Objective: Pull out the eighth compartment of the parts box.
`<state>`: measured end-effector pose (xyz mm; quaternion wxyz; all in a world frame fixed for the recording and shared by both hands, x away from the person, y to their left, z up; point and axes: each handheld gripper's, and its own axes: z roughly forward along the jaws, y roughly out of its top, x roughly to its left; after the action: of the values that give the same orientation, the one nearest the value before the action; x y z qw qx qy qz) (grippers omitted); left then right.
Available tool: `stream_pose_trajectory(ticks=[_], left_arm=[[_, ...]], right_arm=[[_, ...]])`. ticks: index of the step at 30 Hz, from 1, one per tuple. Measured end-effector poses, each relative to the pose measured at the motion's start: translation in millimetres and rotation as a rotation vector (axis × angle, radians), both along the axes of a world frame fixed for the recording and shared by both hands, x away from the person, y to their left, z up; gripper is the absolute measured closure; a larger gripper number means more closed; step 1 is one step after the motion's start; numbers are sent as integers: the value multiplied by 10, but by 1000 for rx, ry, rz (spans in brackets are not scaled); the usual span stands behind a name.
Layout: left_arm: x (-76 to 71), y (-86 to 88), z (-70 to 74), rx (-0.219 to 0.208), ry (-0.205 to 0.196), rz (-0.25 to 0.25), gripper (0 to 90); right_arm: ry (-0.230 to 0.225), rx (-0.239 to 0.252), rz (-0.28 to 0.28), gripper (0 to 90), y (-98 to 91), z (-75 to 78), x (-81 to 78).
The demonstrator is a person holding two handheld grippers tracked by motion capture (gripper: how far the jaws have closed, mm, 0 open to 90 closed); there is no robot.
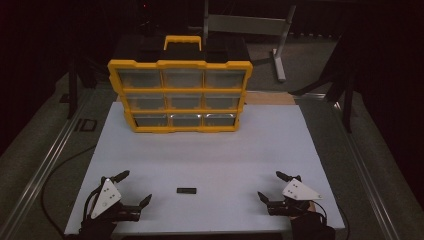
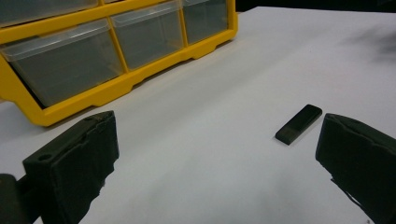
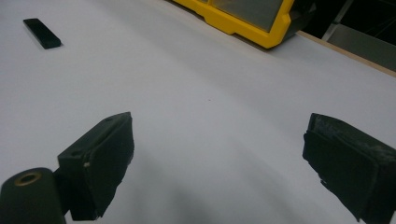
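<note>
Both your left gripper and your right gripper are wide open and hold nothing. The little black bar lies flat on the white worktop, low in the middle of the high view, between them. It looks light, hard and thin, so pinch its two long sides.

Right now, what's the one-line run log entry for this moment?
left claw: open, empty | right claw: open, empty | small black block: flat on white table, between claws, untouched | yellow drawer organizer: drawers shut
</note>
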<state>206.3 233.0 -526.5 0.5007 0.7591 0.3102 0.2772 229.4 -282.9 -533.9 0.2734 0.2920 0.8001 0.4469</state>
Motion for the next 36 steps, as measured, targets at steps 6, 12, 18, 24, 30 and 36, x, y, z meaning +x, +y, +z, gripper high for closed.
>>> stream_pose_trajectory(ticks=[6,12,18,24,30,36], left_arm=[[1,-4,-1,10,1,3,0],[0,-4,3,4,-3,4,0],[-7,-10,0,14,-10,-4,0],[-14,-19,-7,24,-15,-18,0],[-27,-22,6,16,-21,-18,0],[-28,-60,5,36,-19,-29,0]], right_arm=[[-1,17,2,89,-16,5,4],[5,16,18,89,2,-4,2],[-2,16,26,89,12,8,-4],[-12,13,22,88,18,26,-5],[-8,15,23,89,24,22,-4],[-8,24,21,89,16,27,-11]])
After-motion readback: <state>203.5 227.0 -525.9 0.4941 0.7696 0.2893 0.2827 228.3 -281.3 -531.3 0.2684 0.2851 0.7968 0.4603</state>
